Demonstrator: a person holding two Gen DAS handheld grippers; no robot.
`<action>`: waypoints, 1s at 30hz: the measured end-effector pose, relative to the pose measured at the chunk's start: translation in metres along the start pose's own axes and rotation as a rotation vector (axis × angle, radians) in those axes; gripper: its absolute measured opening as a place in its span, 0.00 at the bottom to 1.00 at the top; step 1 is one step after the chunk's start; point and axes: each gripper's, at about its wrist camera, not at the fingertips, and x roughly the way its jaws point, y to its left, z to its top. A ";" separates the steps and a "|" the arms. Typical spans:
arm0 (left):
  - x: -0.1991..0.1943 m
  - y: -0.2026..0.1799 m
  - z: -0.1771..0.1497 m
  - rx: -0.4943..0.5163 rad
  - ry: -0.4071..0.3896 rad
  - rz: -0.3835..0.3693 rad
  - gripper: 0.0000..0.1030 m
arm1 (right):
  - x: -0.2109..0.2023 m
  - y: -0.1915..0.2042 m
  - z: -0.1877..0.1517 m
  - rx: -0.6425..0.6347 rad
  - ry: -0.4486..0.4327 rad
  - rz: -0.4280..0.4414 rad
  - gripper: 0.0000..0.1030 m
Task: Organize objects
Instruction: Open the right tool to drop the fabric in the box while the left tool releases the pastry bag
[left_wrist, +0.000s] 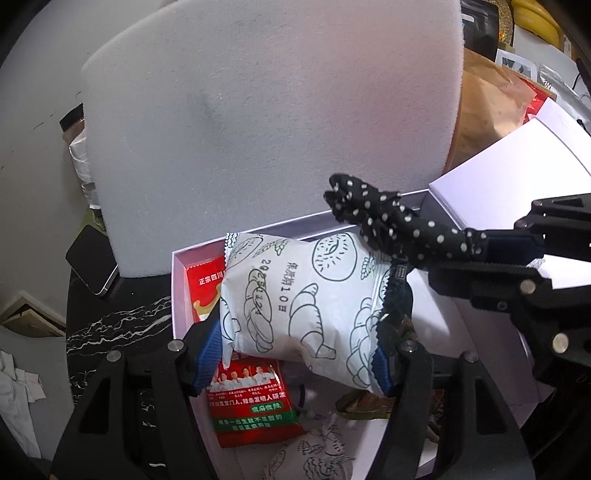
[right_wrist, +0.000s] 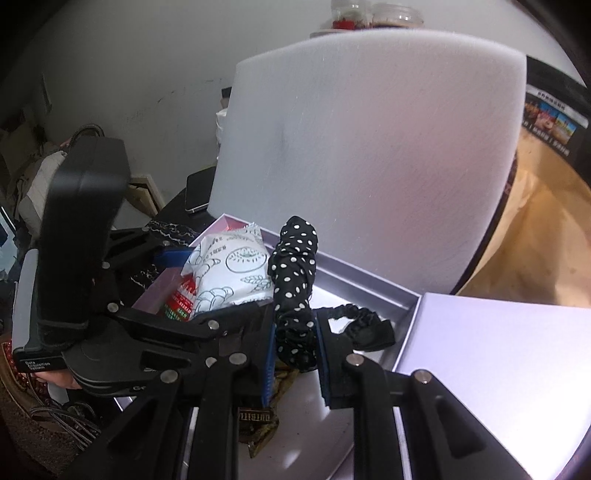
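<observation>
My left gripper (left_wrist: 295, 354) is shut on a white bread packet (left_wrist: 299, 302) printed with pastry drawings, held over an open white box (left_wrist: 179, 295). Under it in the box lies a red snack packet (left_wrist: 251, 406). My right gripper (right_wrist: 293, 354) is shut on a rolled black polka-dot cloth (right_wrist: 295, 280), which sticks up over the same box (right_wrist: 369, 286). In the left wrist view that cloth (left_wrist: 388, 225) and the right gripper (left_wrist: 509, 247) come in from the right. The bread packet (right_wrist: 229, 273) and the left gripper (right_wrist: 177, 258) show at the left of the right wrist view.
A big white foam slab (left_wrist: 266, 122) stands upright behind the box. The white box lid (right_wrist: 498, 354) lies to the right. A dark phone (left_wrist: 92, 262) rests on the black marbled tabletop (left_wrist: 118, 325). A brown paper bag (left_wrist: 487, 107) stands at the back right. A dark wrapper (right_wrist: 258, 421) lies in the box.
</observation>
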 end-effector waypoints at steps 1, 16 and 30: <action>0.001 0.000 -0.001 0.003 0.006 0.003 0.63 | 0.003 0.000 0.001 0.002 0.007 0.004 0.18; 0.024 0.017 -0.009 -0.070 0.070 -0.016 0.70 | 0.022 0.002 -0.003 0.000 0.074 -0.019 0.19; 0.021 0.013 -0.014 -0.044 0.048 0.001 0.69 | 0.038 0.012 -0.009 -0.046 0.136 -0.073 0.19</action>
